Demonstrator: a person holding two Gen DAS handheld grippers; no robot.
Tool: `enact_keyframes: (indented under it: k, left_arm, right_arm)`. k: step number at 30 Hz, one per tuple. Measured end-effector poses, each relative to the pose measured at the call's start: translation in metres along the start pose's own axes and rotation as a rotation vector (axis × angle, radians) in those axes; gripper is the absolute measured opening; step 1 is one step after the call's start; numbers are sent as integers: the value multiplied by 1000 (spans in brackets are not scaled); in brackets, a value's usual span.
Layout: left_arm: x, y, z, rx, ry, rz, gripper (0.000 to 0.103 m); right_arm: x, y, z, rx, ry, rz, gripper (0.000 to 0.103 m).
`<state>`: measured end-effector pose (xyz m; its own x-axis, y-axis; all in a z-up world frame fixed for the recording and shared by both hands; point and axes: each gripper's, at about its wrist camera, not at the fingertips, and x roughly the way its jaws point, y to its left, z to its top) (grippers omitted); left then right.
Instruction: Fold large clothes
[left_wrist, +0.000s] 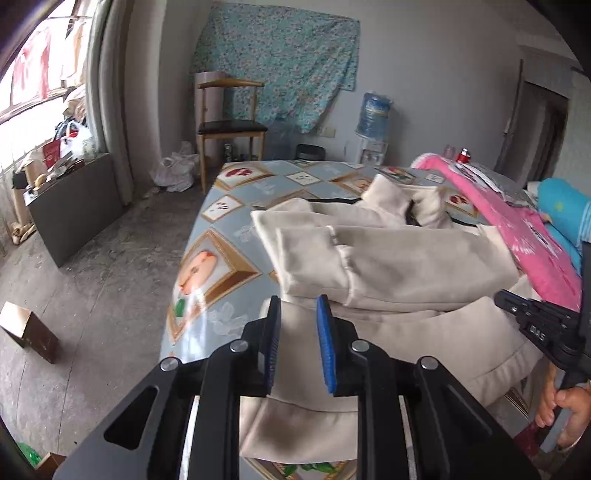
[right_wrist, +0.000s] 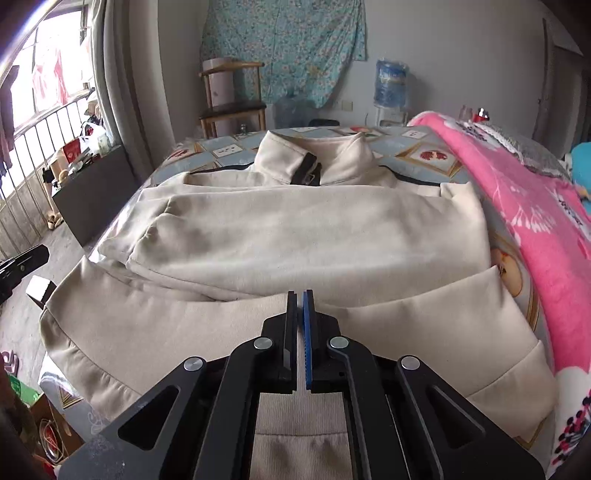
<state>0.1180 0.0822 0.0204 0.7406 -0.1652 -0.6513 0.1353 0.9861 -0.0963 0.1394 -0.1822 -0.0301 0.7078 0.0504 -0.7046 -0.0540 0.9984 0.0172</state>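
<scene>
A: Where does the cream jacket (right_wrist: 295, 236) lie?

B: Flat on the bed (left_wrist: 221, 206), collar toward the far edge, both sleeves (left_wrist: 369, 258) folded across the chest. The hem (right_wrist: 184, 343) hangs at the near edge, right under both tools.

A: And the claws?

B: The left claw (left_wrist: 297, 339) is spread, its jaws over the hem near the bed's near left corner, not gripping any cloth. The right claw (right_wrist: 300, 332) is pressed together; I see no fabric between its pads (right_wrist: 306, 332), so it seems to hold nothing.

A: What worries you?

B: Lifting the hem toward the collar with only one side gripped. I think the fold would go crooked and the stacked sleeves would slide off to one side.

A: Anything else?

B: The thick ribbed hem could slip out of a shallow pinch. And the pink blanket (right_wrist: 535, 229) lies just beside the jacket's right side; a careless grab at that edge might catch it too. The hem overhanging the near edge could also drag the jacket off the bed if released.
</scene>
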Motion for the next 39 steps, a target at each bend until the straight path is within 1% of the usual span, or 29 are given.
enact_keyframes:
  k: [2,4,5,6,7,9,10,11,13,14,15,16,17,18,19,20,22,23,24,27,28,29,31,34,35,36,37,38,39]
  left_arm:
    - [9,-21,-4,74,29,-12,19]
    - [21,-38,-9,125,74,-35,19]
    - [27,-44,-12,144,94,-40,19]
    - [32,-48,-15,157,112,-33,19]
    - [36,-50,-16,162,130,-28,19]
    - [46,-51,-20,156,180,-36,20]
    - [52,-51,-21,155,212,-36,25]
    - [57,-51,-24,155,238,-36,34]
    - [64,-53,-27,162,265,-45,44]
    - [66,-54,-28,167,260,-46,48]
    - [67,-56,-28,175,251,-44,48]
    - [69,-59,-28,185,240,-33,48]
    - [71,-60,-28,193,232,-21,47]
    - [71,-62,-28,200,220,-8,43]
    - [71,-65,-28,218,205,9,22]
    - [71,-67,-28,240,201,13,4]
    - [70,-67,-27,251,194,15,2]
    - [65,-67,-25,257,176,15,2]
    - [58,-68,-21,269,146,25,2]
    - [33,-69,-4,283,31,55,2]
    - [28,-68,0,279,5,62,2]
    - [28,-67,4,273,-3,66,2]
    - [43,-66,3,278,29,85,2]
    - [78,-67,-14,308,119,121,2]
    - [84,-67,-20,323,131,132,2]
    - [82,-69,-23,341,110,143,2]
    - [82,-71,-25,361,108,153,3]
    - [81,-72,-25,364,109,155,3]
    - [81,-70,-25,353,112,150,3]
  right_arm:
    - [8,-3,0,17,15,16,0]
    - [15,-6,-1,23,39,17,0]
    - [17,-7,-1,22,59,34,1]
    - [18,-7,-2,19,83,60,2]
    - [15,-7,-2,19,93,77,6]
    - [8,-7,-2,17,114,123,29]
    - [6,-6,-2,16,127,147,54]
    - [1,-6,-3,14,125,158,60]
    - [1,-4,-6,-2,154,159,60]
    - [5,-3,-8,-8,176,152,58]
    - [12,-2,-10,-16,200,134,53]
    - [19,-1,-13,-26,228,117,32]
    - [23,-2,-15,-19,235,115,23]
    - [23,-2,-14,-14,223,119,11]
    - [22,0,-13,-19,223,118,6]
    - [19,1,-11,-22,205,107,4]
    - [8,3,-7,-20,159,99,4]
    - [2,3,-4,-17,136,95,4]
    - [-5,2,-1,-10,117,102,4]
    - [-26,3,9,-12,19,96,4]
    - [-28,3,12,-16,2,91,4]
    - [-24,4,14,-17,-1,89,4]
    - [-9,4,14,-10,17,92,4]
    - [29,2,4,4,104,90,4]
    - [39,2,0,1,140,86,5]
    - [38,0,-2,7,139,88,6]
    - [35,-2,-2,16,152,95,10]
    - [31,-8,0,32,171,110,23]
    - [25,-17,1,59,169,111,29]
